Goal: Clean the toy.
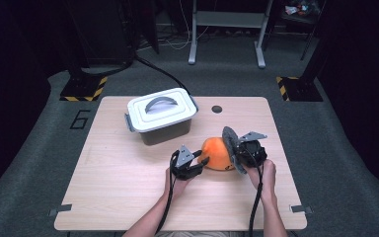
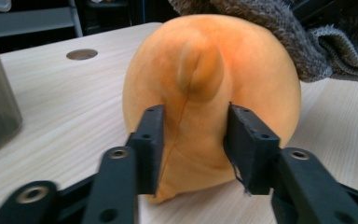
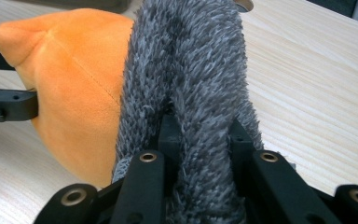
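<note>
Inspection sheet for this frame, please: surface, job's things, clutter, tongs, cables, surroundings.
Surface: pale wood table, round hole at far edge.
Job's things: orange plush toy with a grey fuzzy part, resting on the table.
Clutter: lidded grey box.
Tongs: left tongs straddle the plush, pads at its sides; grip unclear. Right tongs shut on the grey fuzzy part.
Cables: one black cable trails from each.
Surroundings: grey carpet, metal frame legs, hazard-striped stand bases.
</note>
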Demonstrator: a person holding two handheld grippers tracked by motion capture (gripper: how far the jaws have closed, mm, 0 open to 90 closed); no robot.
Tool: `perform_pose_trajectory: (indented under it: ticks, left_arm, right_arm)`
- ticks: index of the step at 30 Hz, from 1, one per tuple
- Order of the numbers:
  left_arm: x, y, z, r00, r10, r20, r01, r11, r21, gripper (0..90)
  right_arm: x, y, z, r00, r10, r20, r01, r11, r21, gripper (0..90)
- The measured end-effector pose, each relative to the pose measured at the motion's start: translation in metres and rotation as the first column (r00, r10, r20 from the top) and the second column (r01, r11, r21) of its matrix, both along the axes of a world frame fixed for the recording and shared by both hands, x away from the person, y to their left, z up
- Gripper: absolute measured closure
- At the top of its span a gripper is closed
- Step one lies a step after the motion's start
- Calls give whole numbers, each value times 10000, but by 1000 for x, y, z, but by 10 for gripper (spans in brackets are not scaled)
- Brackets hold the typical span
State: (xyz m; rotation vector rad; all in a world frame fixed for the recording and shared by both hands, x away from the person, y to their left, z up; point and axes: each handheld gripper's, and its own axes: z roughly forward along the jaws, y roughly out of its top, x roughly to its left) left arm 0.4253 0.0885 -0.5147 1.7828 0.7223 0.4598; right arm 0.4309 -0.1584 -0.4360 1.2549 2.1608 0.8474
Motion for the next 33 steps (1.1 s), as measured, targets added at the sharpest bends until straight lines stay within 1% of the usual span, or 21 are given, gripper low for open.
perform_pose_trajectory:
  ticks: [3,4,5,6,7,8,9,11,13,14,15,18,20,22,23,26,27,29,31,32,33]
  left_arm:
    - [1,2,0,9999,140,-72,-139,9998,174,479]
    - [2,2,0,9999,133,-47,-132,9995,294,463]
    - [2,1,0,9999,140,-25,-140,9994,315,447]
    - [2,1,1,9999,142,-1,-142,9989,439,440]
    - [4,-1,1,10000,14,-67,-11,9985,544,437]
    - [4,-2,1,9999,-19,-131,26,9985,540,436]
    - [5,-3,1,9999,-71,-102,78,9975,703,439]
    - [7,-6,0,9995,-229,-211,247,9956,901,450]
    - [7,-10,-2,9991,-292,-296,319,9949,958,511]
    - [8,-11,-2,9995,-240,-182,258,9945,1019,544]
    - [8,-12,-1,9994,-274,-199,294,9934,1112,585]
    - [7,-14,-2,9994,-263,-206,283,9939,1067,699]
    - [7,-13,0,9994,-294,-156,310,9929,1144,750]
    - [6,-13,1,9996,-269,-92,277,9937,1090,785]
    - [6,-13,3,9996,-264,-76,270,9936,1097,790]
    - [5,-13,6,9994,-249,-247,271,9950,956,799]
    - [5,-12,8,9990,-315,-311,344,9946,983,801]
    - [3,-13,12,9984,-354,-439,391,9955,861,803]
    - [1,-13,16,9977,-446,-516,483,9961,732,803]
    - [0,-13,19,9970,-503,-581,545,9959,727,804]
    - [-1,-13,21,9973,-490,-551,526,9964,668,804]
  right_arm:
    - [2,-2,0,10000,-81,-43,82,10000,48,740]
    - [2,-1,0,9998,-189,-55,190,9998,95,740]
    - [3,-2,0,9999,-95,-35,95,9999,78,740]
    - [3,-3,0,9999,-88,-56,89,9999,57,740]
    - [3,-3,-1,9999,-94,-36,94,9999,57,740]
    - [4,-4,0,9999,-76,-70,76,9999,77,740]
    - [5,-4,0,9999,-128,-57,128,9999,57,739]
    - [6,-5,0,9999,-54,-100,54,10000,64,740]
    - [8,-6,-1,9999,-58,-110,59,9999,129,739]
    - [8,-6,-2,9998,-153,-144,155,9998,136,739]
    - [9,-6,-3,9999,-115,-129,118,9998,176,739]
    - [10,-7,-3,9998,-172,-91,174,9996,221,739]
    - [10,-7,-3,9997,-205,-93,207,9996,191,738]
    - [9,-8,-1,9997,-220,-141,223,9995,234,737]
    - [9,-9,0,9997,-232,-118,235,9993,303,737]
    - [6,-13,4,9995,-307,-74,311,9980,542,737]
    - [5,-14,4,9995,-302,8,301,9980,550,737]
    - [2,-15,7,9991,-407,75,402,9972,625,737]
    - [-1,-17,11,9992,-340,211,327,9977,588,735]
    - [-3,-18,13,9989,-365,290,345,9971,676,735]
    - [-4,-18,15,9989,-328,337,302,9968,745,735]
